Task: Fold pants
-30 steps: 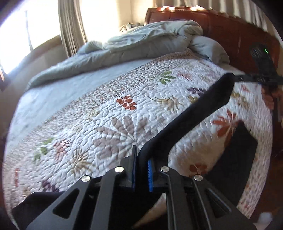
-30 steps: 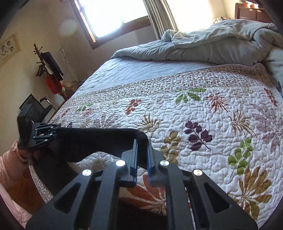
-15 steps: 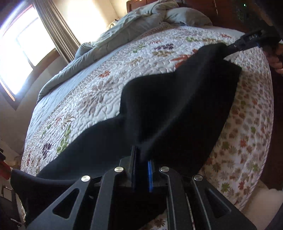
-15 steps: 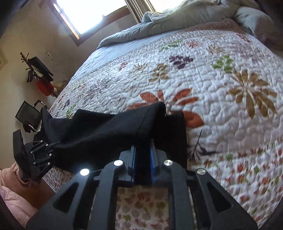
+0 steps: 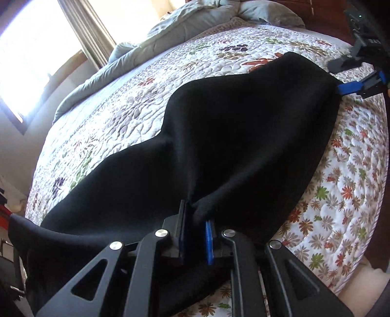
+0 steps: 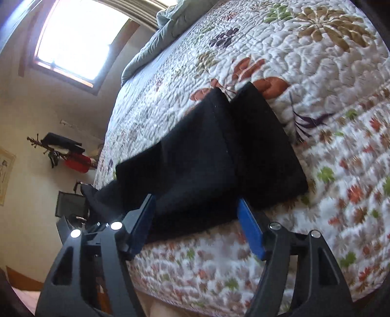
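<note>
Pants [image 5: 231, 136]: plain black. Quilt [image 5: 117, 117]: white, printed with red, green, purple and tan leaves. Duvet [image 5: 185, 22] at twelve o'clock: grey-green. Gripper pads [image 6: 251, 231]: blue.

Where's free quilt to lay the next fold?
Free: floral quilt between the black pants and the bunched grey duvet. Crowded: the near bed edge, where pants lie with the left tool and right tool.

We see bed [image 5: 341, 207] under floral quilt [image 6: 304, 61]; black pants [image 5: 231, 136] flat on it ahead of left gripper [image 5: 196, 219]; grey duvet [image 5: 170, 31] bunched far beyond.
</note>
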{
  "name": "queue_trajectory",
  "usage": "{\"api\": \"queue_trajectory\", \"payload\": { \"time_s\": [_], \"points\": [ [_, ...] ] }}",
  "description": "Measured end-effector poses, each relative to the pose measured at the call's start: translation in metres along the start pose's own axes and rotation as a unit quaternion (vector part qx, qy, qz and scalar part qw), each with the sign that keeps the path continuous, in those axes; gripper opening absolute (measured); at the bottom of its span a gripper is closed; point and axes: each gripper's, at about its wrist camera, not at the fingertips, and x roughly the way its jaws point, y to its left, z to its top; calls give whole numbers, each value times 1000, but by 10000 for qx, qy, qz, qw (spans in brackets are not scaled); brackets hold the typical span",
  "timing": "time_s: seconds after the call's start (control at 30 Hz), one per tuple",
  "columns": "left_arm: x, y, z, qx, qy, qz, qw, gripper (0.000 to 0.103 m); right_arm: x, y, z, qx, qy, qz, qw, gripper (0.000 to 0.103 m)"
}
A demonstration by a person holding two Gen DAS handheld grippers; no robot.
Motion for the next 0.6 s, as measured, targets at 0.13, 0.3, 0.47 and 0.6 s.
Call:
{"api": "queue_trajectory", "payload": {
  "time_s": [0.13,0.3,0.47,0.6],
  "points": [
    [1,9,6,-296,120,-163,9994,13,17,6,17,124,57,-177,9997,12],
    [-20,15,17,-561,-58,-280,9980,15,-3,35,23,-297,-371,-504,9976,5],
    [-25,-5,22,-515,-51,-379,9979,17,2,29,17,-241,-338,-1374,9896,5],
    [-1,-24,11,-328,131,-247,9991,18,21,8,10,29,-197,-1512,9883,7]
  ]
}}
